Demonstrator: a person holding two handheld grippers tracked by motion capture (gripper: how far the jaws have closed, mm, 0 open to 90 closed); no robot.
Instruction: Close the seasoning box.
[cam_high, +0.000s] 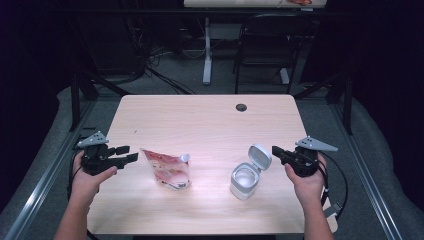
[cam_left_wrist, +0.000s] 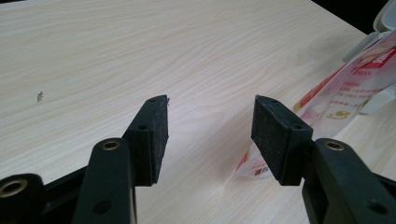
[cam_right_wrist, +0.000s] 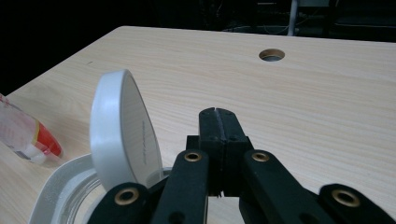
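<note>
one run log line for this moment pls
left gripper open beside pouch | right gripper shut, empty, by container lid | lid up

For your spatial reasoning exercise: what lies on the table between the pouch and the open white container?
Nothing: between the pouch and the container the high view shows bare table.
</note>
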